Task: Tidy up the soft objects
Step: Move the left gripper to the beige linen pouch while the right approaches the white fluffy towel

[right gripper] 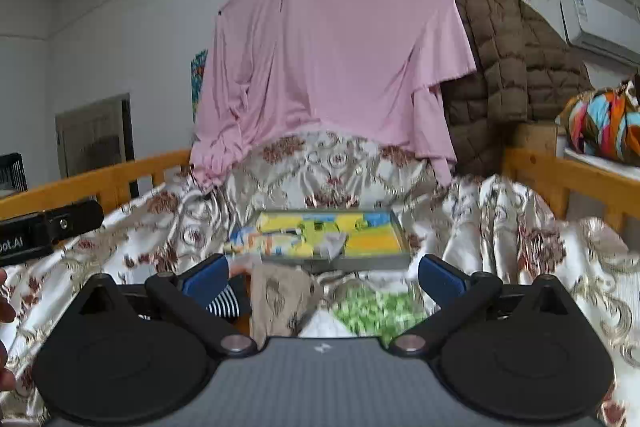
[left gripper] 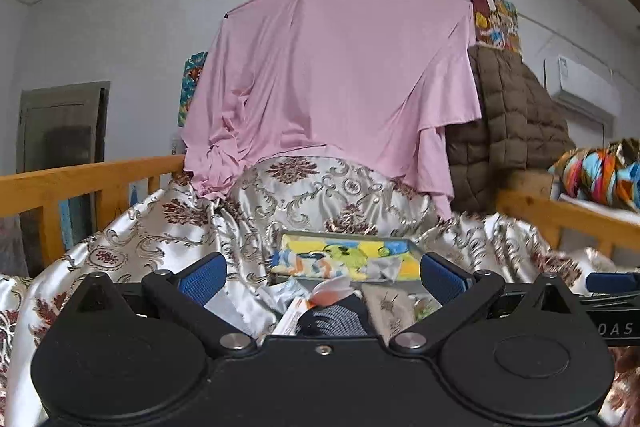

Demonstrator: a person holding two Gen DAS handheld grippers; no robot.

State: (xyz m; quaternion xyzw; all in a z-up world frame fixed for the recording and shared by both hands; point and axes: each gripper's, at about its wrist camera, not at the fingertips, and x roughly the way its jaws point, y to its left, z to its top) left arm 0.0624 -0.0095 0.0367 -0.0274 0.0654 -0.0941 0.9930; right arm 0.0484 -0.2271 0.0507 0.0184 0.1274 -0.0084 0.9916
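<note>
Locating the soft pile ahead of both open tools

Item 1, left hand-held gripper (left gripper: 322,273): I read its blue pads spread wide, nothing between them. Directly under and just ahead of its span lie a dark knitted piece (left gripper: 336,319) and a scrap with an orange edge (left gripper: 304,307).

Item 2, right hand-held gripper (right gripper: 323,273): likewise spread wide and empty. Between its fingers I see a beige patterned cloth (right gripper: 278,301), a green-speckled cloth (right gripper: 376,309) to the right of it, and a striped dark piece (right gripper: 226,301) touching the inner side of the left finger.

Item 3, tray (right gripper: 360,261): a shallow grey tray lined in yellow, blue and green, resting on the satin bedspread (right gripper: 520,239) just beyond the pile, its long axis running left to right across both views. A pale crumpled item (right gripper: 332,243) sits at its near edge.

Item 4, the deciding relation: the soft pile lies between the tools and the tray, the beige cloth's long axis pointing roughly away from me. I judge the right tool nearer the beige and green cloths, the left nearer the dark knit. The tray is straight ahead of both.

Item 5, backdrop: pink sheet (left gripper: 332,79), brown quilted jacket (left gripper: 512,115), wooden bed rail (left gripper: 80,179).
</note>
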